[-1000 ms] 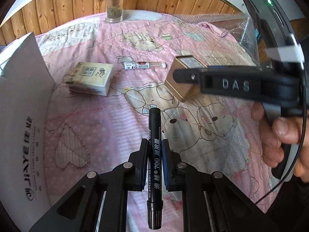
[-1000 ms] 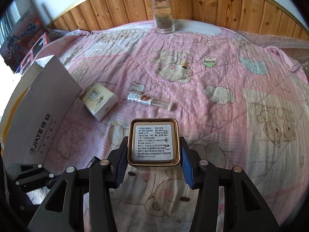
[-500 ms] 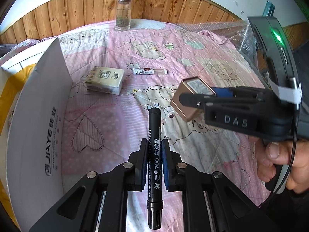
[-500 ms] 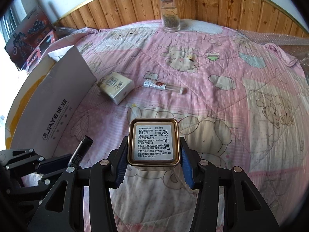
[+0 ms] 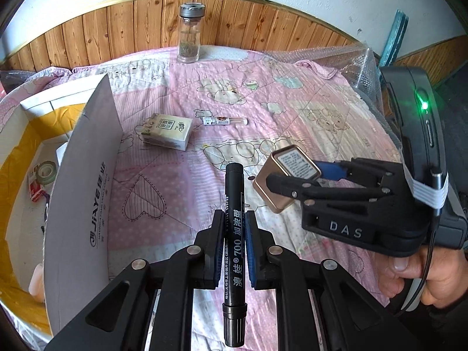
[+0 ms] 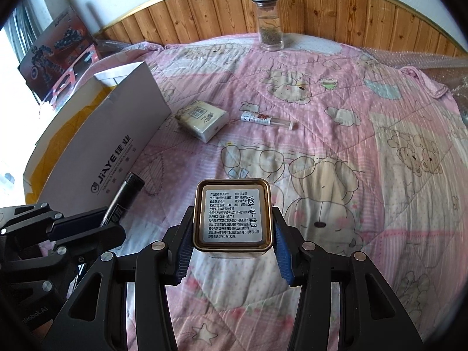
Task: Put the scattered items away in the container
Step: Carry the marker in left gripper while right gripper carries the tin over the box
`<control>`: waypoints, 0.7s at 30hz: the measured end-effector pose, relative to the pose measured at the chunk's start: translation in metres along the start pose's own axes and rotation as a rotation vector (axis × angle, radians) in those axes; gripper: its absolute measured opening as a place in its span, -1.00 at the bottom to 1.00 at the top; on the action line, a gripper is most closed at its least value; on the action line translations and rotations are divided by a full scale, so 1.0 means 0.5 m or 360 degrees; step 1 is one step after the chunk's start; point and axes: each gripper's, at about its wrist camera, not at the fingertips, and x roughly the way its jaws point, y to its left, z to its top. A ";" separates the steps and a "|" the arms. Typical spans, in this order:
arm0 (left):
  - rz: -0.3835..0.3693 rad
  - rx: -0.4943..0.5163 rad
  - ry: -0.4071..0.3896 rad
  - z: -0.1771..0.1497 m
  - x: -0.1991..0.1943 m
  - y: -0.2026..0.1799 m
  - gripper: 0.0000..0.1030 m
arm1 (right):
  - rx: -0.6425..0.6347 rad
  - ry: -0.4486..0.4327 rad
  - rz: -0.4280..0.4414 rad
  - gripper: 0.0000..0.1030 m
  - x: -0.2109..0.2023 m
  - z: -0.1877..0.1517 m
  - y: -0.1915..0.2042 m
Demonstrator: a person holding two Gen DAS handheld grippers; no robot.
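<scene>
My left gripper (image 5: 233,235) is shut on a black marker (image 5: 234,251), held lengthwise above the pink quilt. My right gripper (image 6: 233,244) is shut on a small gold square tin (image 6: 233,215) with a white label; that tin (image 5: 285,181) also shows right of the marker in the left wrist view. A white cardboard box (image 5: 82,193) with a yellow lining stands open at the left, holding a tape roll (image 5: 46,171). On the quilt beyond lie a tissue pack (image 5: 168,131) and a small clear tube (image 5: 223,121).
A glass jar (image 6: 268,17) with a metal lid stands at the far edge against the wood panelling. Bubble wrap (image 5: 345,58) lies at the right edge. A hand (image 5: 421,275) grips the right gripper's handle. A printed carton (image 6: 55,55) sits behind the box.
Both grippers have pulled back and risen with their loads. The box's open inside now shows at the left, and the tin sits lower and nearer the marker.
</scene>
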 end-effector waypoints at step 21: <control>-0.0019 -0.0073 -0.0089 -0.048 -0.091 0.007 -0.73 | -0.0008 -0.0031 0.0088 -0.01 -0.074 -0.084 0.090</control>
